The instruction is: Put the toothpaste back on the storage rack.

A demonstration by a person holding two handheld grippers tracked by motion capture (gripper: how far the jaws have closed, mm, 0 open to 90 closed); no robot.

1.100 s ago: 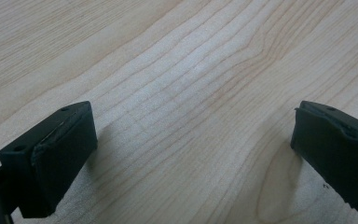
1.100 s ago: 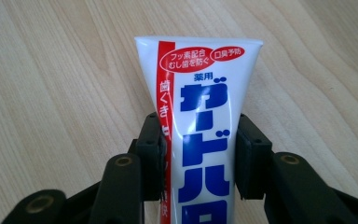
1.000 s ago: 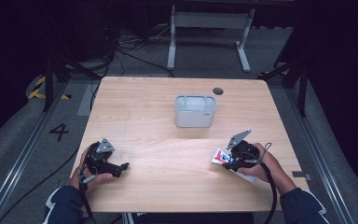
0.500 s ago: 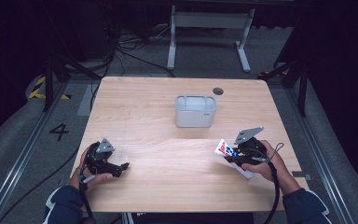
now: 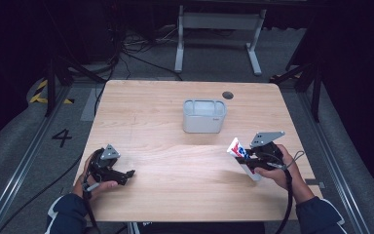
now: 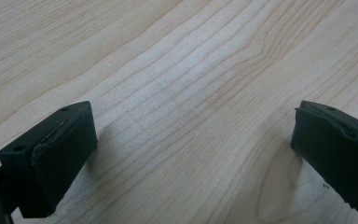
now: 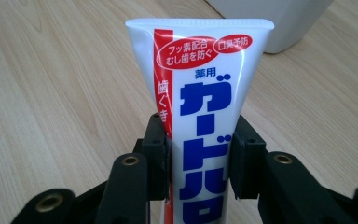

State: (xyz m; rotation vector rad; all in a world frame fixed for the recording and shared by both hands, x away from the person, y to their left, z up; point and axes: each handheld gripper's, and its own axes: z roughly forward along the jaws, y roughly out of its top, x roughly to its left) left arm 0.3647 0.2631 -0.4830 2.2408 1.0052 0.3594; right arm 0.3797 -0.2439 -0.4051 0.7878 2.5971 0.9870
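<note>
A white toothpaste tube (image 5: 236,148) with red and blue print is held near the table's right front, its flat crimped end pointing up and away from the person. My right gripper (image 5: 244,159) is shut on it. In the right gripper view the two pads press on the sides of the toothpaste tube (image 7: 205,93), which stands up out of the right gripper (image 7: 200,163). My left gripper (image 5: 126,174) rests at the left front of the table, open. In the left gripper view the left gripper (image 6: 191,154) has bare wood between its jaws.
A grey open-topped container (image 5: 204,117) stands at the middle of the wooden table (image 5: 175,156), behind and to the left of the tube; its lower edge is the pale container (image 7: 270,23) behind the tube. A dark round hole (image 5: 228,95) sits near the far edge.
The right hand has risen a little and shifted right with the tube in its gripper, so the tube now stands higher off the wood. The left hand has not moved.
</note>
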